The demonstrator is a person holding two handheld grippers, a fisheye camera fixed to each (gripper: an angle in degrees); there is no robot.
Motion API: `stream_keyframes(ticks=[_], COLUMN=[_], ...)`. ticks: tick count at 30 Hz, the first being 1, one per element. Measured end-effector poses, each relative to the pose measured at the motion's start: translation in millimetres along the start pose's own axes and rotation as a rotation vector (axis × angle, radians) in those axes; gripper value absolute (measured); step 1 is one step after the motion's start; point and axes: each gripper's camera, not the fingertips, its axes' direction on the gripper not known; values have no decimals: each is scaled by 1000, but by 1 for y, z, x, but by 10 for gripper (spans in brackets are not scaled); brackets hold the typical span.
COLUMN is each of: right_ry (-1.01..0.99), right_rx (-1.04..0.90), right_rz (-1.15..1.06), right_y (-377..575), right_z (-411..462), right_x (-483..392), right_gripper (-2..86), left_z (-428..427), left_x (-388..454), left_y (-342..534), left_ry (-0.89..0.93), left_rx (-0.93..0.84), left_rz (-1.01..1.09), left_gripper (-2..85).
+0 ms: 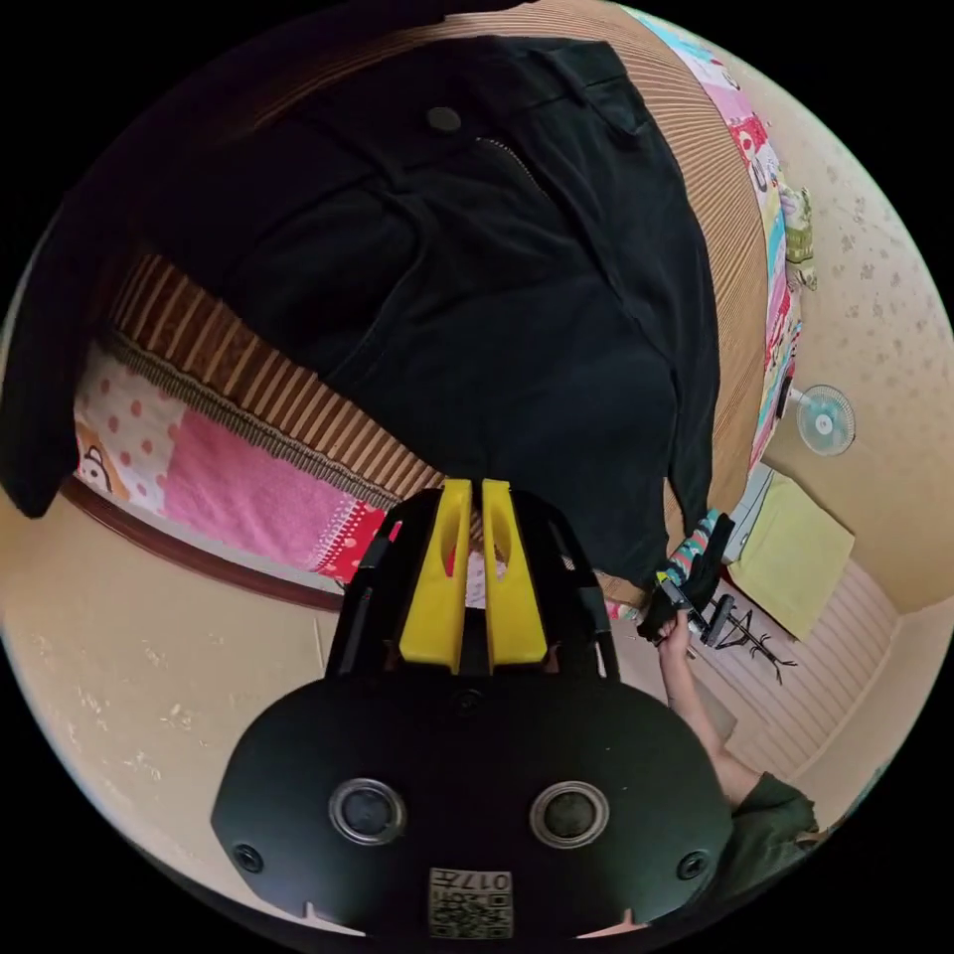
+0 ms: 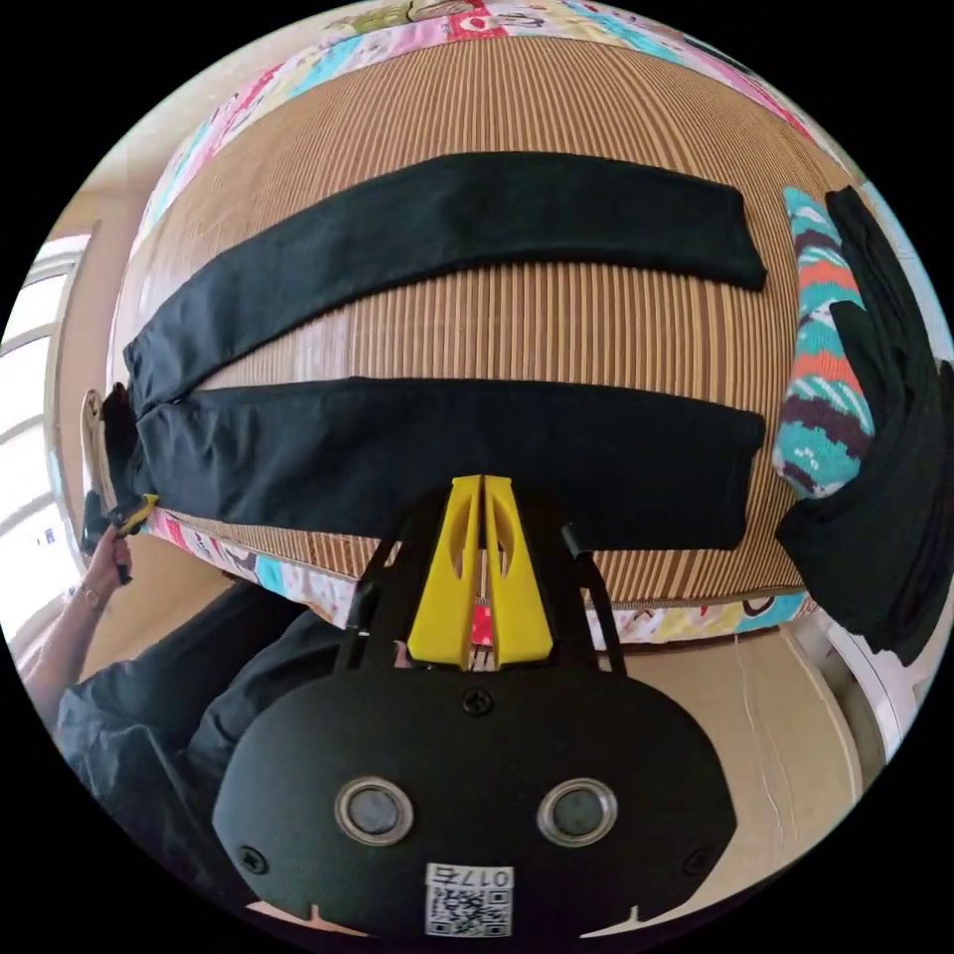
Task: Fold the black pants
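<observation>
The black pants (image 2: 447,457) lay spread flat on the striped mat of the bed (image 2: 556,328), front side up, with both legs stretched out straight and parted so that a wedge of mat showed between them. In the left gripper view the waist end (image 1: 477,258) showed a round button and an open zipper at the fly, with a pocket seam curving beside it. The near leg ran along the bed's edge, its hem squared off.

Beige floor (image 1: 149,636), small fan (image 1: 825,419)
</observation>
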Motion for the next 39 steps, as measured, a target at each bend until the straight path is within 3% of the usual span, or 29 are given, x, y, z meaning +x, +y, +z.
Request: stream_keyframes(ticks=[4,7,10,15,18,23,27,32,39], right_ry=[-112,-311,-519,-1133,-1337,-1417,-1411,-1469,-1290], right_rx=[7,219,294,501,565,507,485,576,600], right_rz=[119,228,516,852,939,978,983,1081,985], right_y=[18,63,118,207,234,255,268,277,243], right_z=[-2,-35,-32,29,58,81,87,95,81], right_x=[26,58,107,161,163,154,150,152,171], right_gripper=[3,3,4,10,24,67,86,89,100], left_z=[2,3,17,33,48,21,25,32,1], left_x=[-24,-40,-59,-73,-89,-95,-87,-93,-84], left_y=[28,36,38,69,95,80,44,52,83], left_ry=[56,152,325,425,515,311,266,331,413], left_rx=[61,145,216,395,472,539,434,347,330], left_rz=[-21,-59,-185,-407,-541,-461,-379,-366,-189], left_gripper=[34,74,106,105,101,114,102,49,44])
